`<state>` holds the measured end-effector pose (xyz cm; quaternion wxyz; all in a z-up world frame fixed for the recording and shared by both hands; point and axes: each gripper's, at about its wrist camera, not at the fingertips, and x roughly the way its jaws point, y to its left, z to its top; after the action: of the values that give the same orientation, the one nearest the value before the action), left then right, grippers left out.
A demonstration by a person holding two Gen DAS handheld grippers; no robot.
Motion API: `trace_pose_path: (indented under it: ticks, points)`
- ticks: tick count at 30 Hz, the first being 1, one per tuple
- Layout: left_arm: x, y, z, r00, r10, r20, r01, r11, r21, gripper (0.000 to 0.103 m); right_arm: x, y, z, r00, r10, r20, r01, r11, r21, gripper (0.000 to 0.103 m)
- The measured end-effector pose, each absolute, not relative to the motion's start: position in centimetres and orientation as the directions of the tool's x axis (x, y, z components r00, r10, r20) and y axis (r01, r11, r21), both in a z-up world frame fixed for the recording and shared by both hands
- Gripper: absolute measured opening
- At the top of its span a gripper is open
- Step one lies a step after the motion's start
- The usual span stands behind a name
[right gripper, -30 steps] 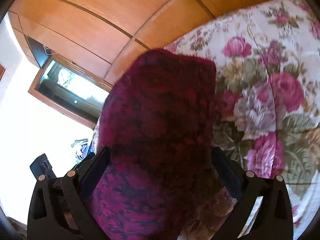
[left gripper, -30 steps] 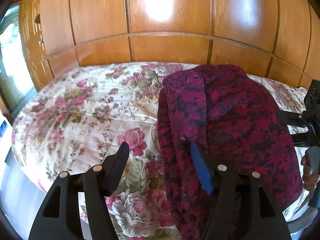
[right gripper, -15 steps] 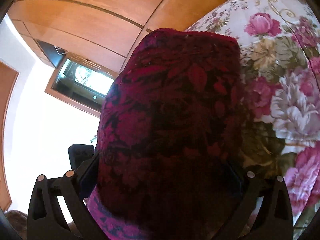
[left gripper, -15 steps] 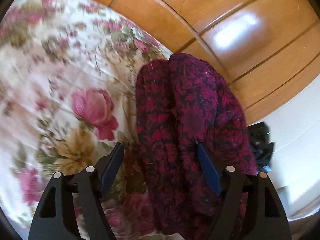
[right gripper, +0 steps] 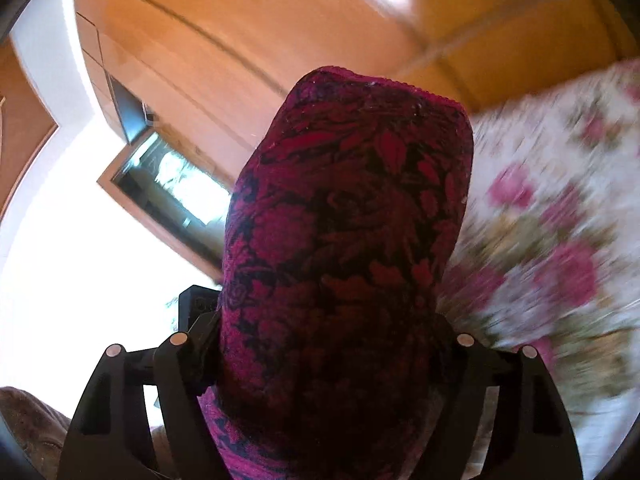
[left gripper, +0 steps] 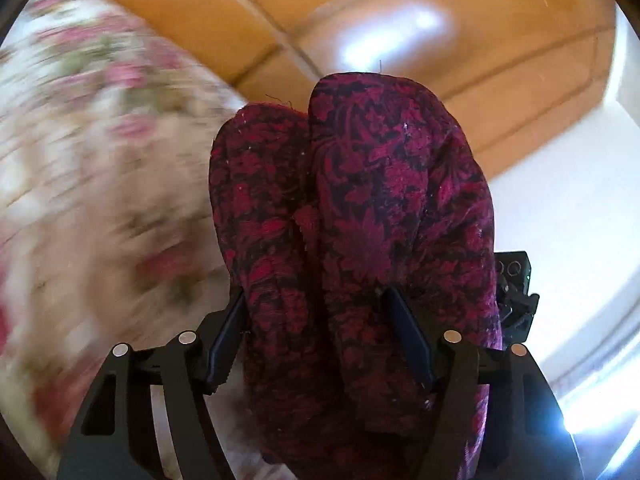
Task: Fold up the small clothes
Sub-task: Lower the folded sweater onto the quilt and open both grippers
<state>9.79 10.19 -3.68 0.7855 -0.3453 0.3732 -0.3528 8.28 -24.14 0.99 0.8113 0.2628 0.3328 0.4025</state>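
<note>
A folded dark red and black patterned garment is held up off the floral bedspread. My left gripper is closed on its thick folded bundle, with cloth filling the gap between the blue pads. In the right wrist view the same garment fills the space between the fingers of my right gripper, which clamps it from both sides; the fingertips are hidden by the cloth. The two grippers face each other across the garment.
Wooden wardrobe panels rise behind the bed. The floral bedspread also shows blurred at the right of the right wrist view. A window or mirror and a white wall are at the left there.
Both grippers have closed in on the garment and lifted and tilted it up off the bed. The views have swung toward the wardrobe and wall; the bedspread is now motion-blurred.
</note>
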Motion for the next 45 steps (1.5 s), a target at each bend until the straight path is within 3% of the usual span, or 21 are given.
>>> trace_pose_path:
  ticks: [7,11,14,18,21,22,27,29,35,37,42,44,45]
  points:
    - [19.6,-4.7,0.4,0.324,-0.861,-0.393,0.479,0.507,-0.716,0.064,8.5,-38.2,1.1,0.702,0.650,-0.289,-0.299,0.638,0.710,0.076]
    - [23.7,-13.1,-0.2,0.254,-0.837,-0.484,0.521,0.540,-0.661,0.055,8.9,-44.6,-2.3,0.759,0.525,-0.384,-0.128,0.700,0.703,0.077]
    - [24.4,-17.8,-2.0,0.255,-0.738,-0.625,0.538,0.645,-0.542,0.052,9.2,-47.0,-6.1,0.734,0.480,-0.481,-0.009,0.715,0.699,0.079]
    - [23.6,-18.5,-3.3,0.277,-0.709,-0.649,0.543,0.673,-0.503,0.052,8.5,-47.6,-7.2,0.742,0.435,-0.511,0.044,0.728,0.684,0.096]
    - [21.8,-17.9,-2.6,0.355,-0.660,-0.662,0.552,0.719,-0.421,0.052,7.6,-46.9,-4.3,0.763,0.336,-0.552,0.077,0.801,0.594,0.096]
    - [21.3,-17.9,-2.1,0.387,-0.639,-0.665,0.560,0.735,-0.381,0.047,6.9,-46.6,-3.1,0.773,0.288,-0.565,0.090,0.832,0.547,0.094]
    - [18.3,-17.8,-0.6,0.472,-0.582,-0.662,0.559,0.778,-0.286,0.039,6.4,-43.3,2.2,0.814,0.111,-0.570,0.112,0.933,0.342,0.058]
    - [17.7,-17.6,-0.4,0.500,-0.559,-0.662,0.546,0.797,-0.260,0.039,8.0,-41.8,2.7,0.803,0.083,-0.591,0.129,0.943,0.308,0.053]
    - [18.4,-17.8,-1.6,0.562,-0.456,-0.690,0.481,0.859,-0.176,0.040,13.8,-40.1,-2.1,0.699,-0.088,-0.709,0.222,0.970,0.100,0.053]
    - [18.7,-18.2,-2.2,0.575,-0.438,-0.691,0.471,0.868,-0.158,0.040,14.4,-39.1,-3.0,0.692,-0.156,-0.705,0.242,0.970,0.022,0.053]
    - [18.1,-17.5,-1.8,0.596,-0.434,-0.676,0.434,0.882,-0.184,0.040,12.9,-38.6,-2.3,0.713,-0.184,-0.677,0.245,0.970,-0.006,0.055]
    - [17.4,-17.4,-1.0,0.630,-0.411,-0.660,0.420,0.894,-0.156,0.052,12.1,-38.7,-1.5,0.725,-0.184,-0.663,0.250,0.968,0.005,0.060]
    - [17.3,-17.2,-0.8,0.641,-0.402,-0.654,0.414,0.898,-0.146,0.056,11.5,-39.0,-1.0,0.733,-0.175,-0.657,0.260,0.965,0.034,0.069]
